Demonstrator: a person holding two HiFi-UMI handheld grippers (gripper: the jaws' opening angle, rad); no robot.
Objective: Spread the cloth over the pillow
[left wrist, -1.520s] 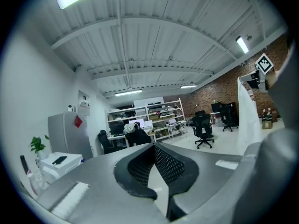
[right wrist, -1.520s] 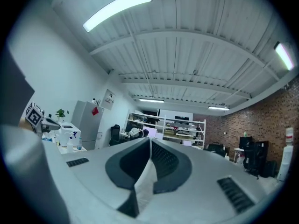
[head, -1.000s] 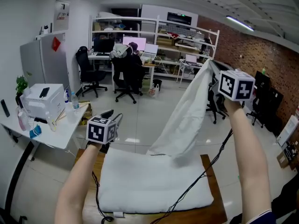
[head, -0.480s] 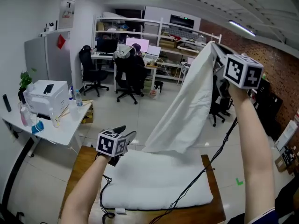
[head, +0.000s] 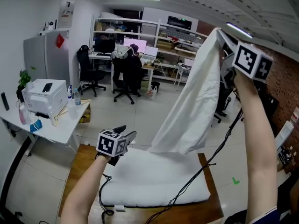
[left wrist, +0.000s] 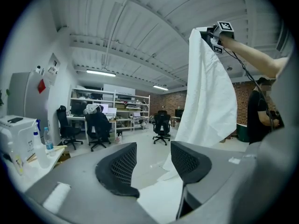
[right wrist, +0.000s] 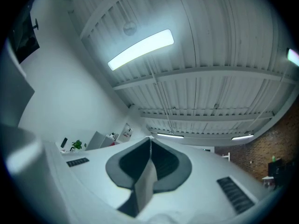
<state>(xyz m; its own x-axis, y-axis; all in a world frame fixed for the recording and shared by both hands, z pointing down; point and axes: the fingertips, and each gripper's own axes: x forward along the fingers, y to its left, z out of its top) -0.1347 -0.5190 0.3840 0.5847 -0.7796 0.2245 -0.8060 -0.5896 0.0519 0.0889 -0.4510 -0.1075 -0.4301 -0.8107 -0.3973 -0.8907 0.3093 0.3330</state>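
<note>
**Setting.** Workshop-office with a white ceiling. Shelving (head: 154, 31) with desks stands at 12 o'clock in the head view, a brick wall (head: 280, 83) at 3 o'clock, office chairs (head: 126, 76) before the desks, and a side table (head: 60, 129) with a printer (head: 44, 94) at 9 o'clock. A wooden table (head: 80, 164) sits at 6 o'clock.

**Item 1, pillow** (head: 154, 178). White, lying flat on the wooden table and covering most of it. It is still bare. A black cable (head: 196, 174) trails across its right half.

**Item 2, cloth** (head: 196, 97). White, hanging full length from one top corner at 1 o'clock. Its lower hem sits at the pillow's far edge; contact cannot be told.

**Item 3, right gripper** (head: 221, 33). Raised high at 1 to 2 o'clock, with its jaws pinched together on the cloth's corner. A fold of fabric shows between them in the right gripper view (right wrist: 148, 167).

**Item 4, left gripper** (head: 127, 133). Low, at the pillow's far-left corner, about 7 o'clock from the hanging hem. Its jaws stand parted, having just been opening, with nothing between them (left wrist: 154, 164).

**Change noted.** The right gripper has climbed, drawing the cloth up off the pillow into a clean drape. The left gripper has come down toward the pillow and readied its jaws.

**Assessment.** The cloth is lifted but not yet spread. The likely next need is for the free jaws to take a second corner of the hem.
</note>
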